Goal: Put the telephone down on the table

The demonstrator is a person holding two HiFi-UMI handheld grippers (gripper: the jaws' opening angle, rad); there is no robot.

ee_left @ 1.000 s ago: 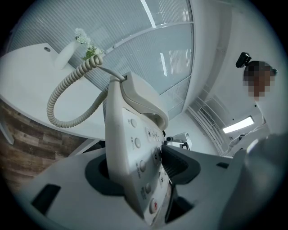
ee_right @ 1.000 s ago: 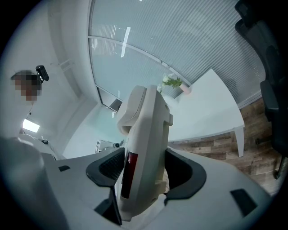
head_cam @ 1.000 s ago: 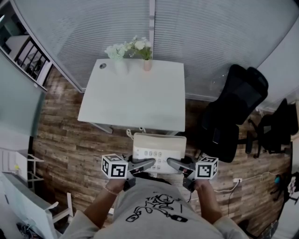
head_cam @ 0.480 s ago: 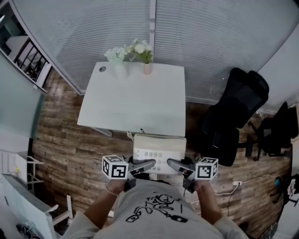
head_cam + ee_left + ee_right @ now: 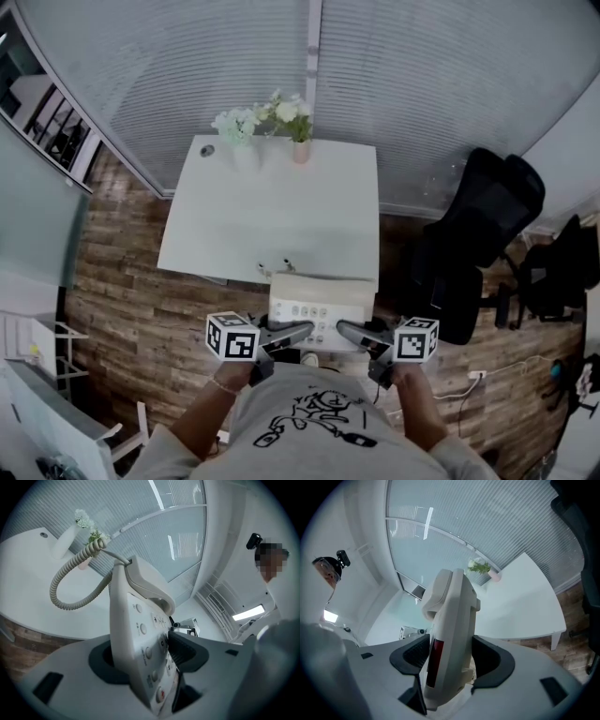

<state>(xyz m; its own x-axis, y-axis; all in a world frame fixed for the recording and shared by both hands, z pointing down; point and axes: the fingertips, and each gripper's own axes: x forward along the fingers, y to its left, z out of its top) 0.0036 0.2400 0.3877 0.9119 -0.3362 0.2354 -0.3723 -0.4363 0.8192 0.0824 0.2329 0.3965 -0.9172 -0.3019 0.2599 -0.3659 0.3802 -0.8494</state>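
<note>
A cream desk telephone [image 5: 322,309] hangs in the air between my two grippers, its far edge just over the near edge of the white table [image 5: 272,211]. My left gripper [image 5: 302,330] is shut on the phone's left side and my right gripper [image 5: 347,329] is shut on its right side. In the left gripper view the telephone [image 5: 140,634] stands on edge between the dark pads of the left gripper [image 5: 150,656], button face to the right, with its coiled cord [image 5: 65,590] looping out to the left. The right gripper [image 5: 452,660] clamps the telephone [image 5: 450,630] from the other side.
Two small vases of flowers [image 5: 236,129] [image 5: 298,127] stand at the table's far edge, against a blind-covered glass wall. A black office chair [image 5: 478,234] is to the right of the table. Wood-plank floor [image 5: 131,291] lies around, and a white shelf unit [image 5: 56,412] is at lower left.
The table has drawn nearer and lower in the head view. The telephone, held the same way by both grippers, now reaches over the table's near edge.
</note>
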